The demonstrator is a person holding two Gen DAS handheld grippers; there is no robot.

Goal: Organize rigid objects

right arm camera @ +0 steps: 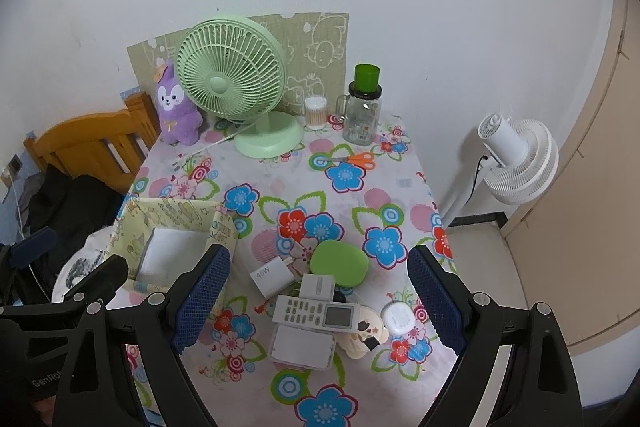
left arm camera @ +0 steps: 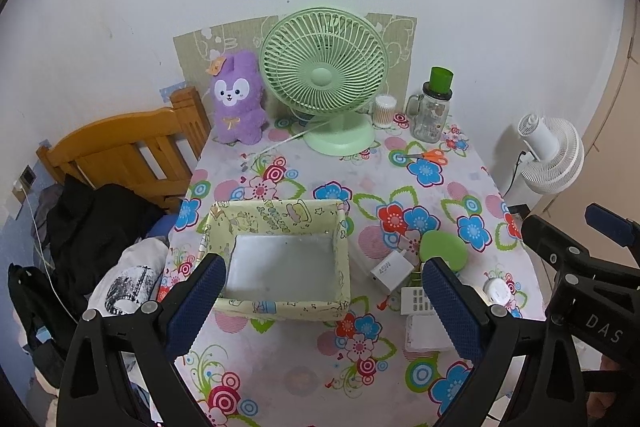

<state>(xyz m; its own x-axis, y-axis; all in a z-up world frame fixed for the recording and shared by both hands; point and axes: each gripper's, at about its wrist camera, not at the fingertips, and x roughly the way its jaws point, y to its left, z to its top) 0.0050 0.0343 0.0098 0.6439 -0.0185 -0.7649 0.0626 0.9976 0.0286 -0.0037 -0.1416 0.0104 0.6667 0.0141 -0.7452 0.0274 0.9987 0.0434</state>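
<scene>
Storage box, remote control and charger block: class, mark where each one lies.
storage box (left arm camera: 280, 301), left wrist view, on its near wall.
remote control (right arm camera: 304, 311), right wrist view, on its keypad.
charger block (right arm camera: 266, 277), right wrist view, on its labelled top face.

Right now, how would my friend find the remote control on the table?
Start at the yellow cartoon box on the flowery table. Right of it lies a pile of small things below the green oval case. The remote control is the long white one with button rows and a grey screen.

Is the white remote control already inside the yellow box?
No, the remote control lies on the tablecloth among the other small items, right of the yellow box.
</scene>
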